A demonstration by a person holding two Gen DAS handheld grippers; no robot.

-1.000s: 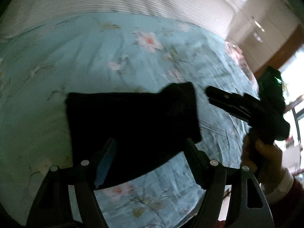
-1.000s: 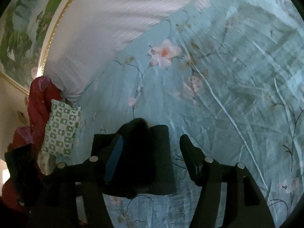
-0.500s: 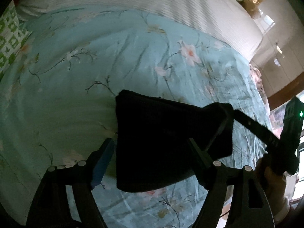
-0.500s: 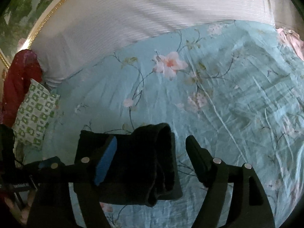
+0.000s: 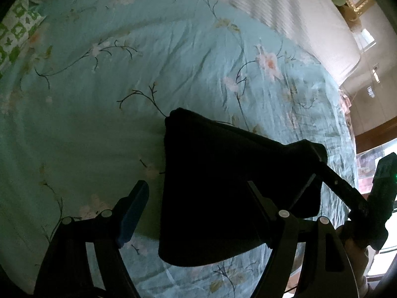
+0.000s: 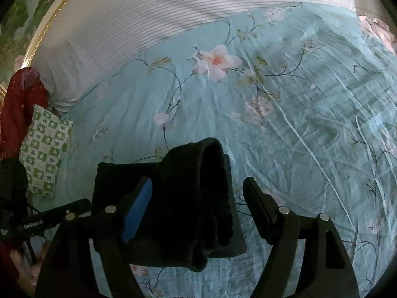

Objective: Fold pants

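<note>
The black pants lie folded into a compact rectangle on the light blue floral bedspread. In the right wrist view the pants show a thick rolled fold on top. My left gripper is open and hovers over the pants' left edge, with its left finger off the cloth. My right gripper is open with the fold between its fingers, not pinched. The right gripper also shows in the left wrist view at the pants' right corner.
A white striped cover lies across the far end of the bed. A green and white checked pillow and a red cloth sit at the left side. The bed's right edge, wall and window show on the right.
Both cameras have pulled back and swung a little, so the folded pants sit further right in the left view. Both grippers stay open. The pants have not changed shape.
</note>
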